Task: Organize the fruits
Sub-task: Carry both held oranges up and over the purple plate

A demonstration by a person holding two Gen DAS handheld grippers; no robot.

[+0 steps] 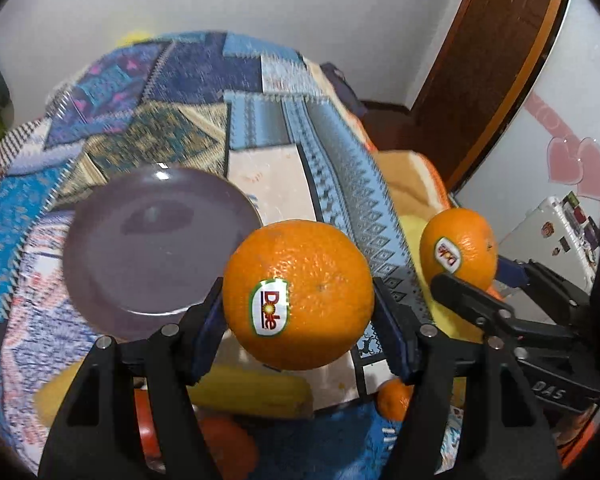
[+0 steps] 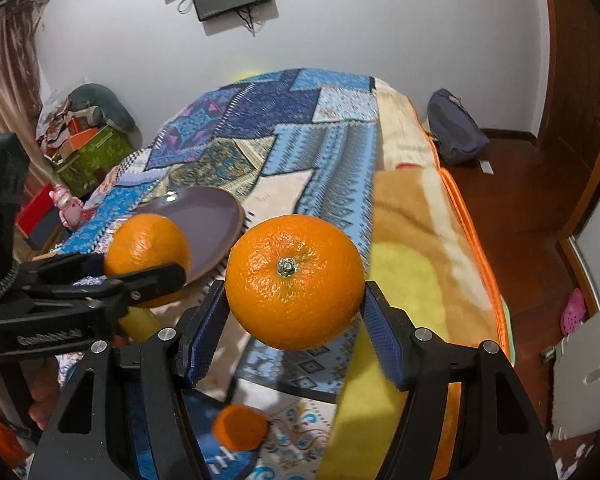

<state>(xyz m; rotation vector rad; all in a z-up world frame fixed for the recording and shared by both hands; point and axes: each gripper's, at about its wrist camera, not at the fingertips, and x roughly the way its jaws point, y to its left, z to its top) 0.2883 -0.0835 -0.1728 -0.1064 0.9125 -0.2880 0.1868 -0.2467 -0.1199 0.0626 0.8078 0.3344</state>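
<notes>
My left gripper (image 1: pixel 298 308) is shut on an orange with a Dole sticker (image 1: pixel 298 294), held in the air just right of a purple plate (image 1: pixel 140 248) that lies on the patchwork cloth. My right gripper (image 2: pixel 294 300) is shut on a second orange (image 2: pixel 294 270), stem end toward the camera. In the left wrist view the right gripper holds its orange (image 1: pixel 458 250) at the right. In the right wrist view the left gripper holds its orange (image 2: pixel 146 256) in front of the plate (image 2: pixel 212 224).
A yellow corn cob (image 1: pixel 256 394), a small orange (image 1: pixel 394 398) and other orange fruit (image 1: pixel 224 446) lie on the cloth below the grippers. The small orange also shows in the right wrist view (image 2: pixel 240 426). The bed's right edge (image 2: pixel 468 224) drops to a wooden floor.
</notes>
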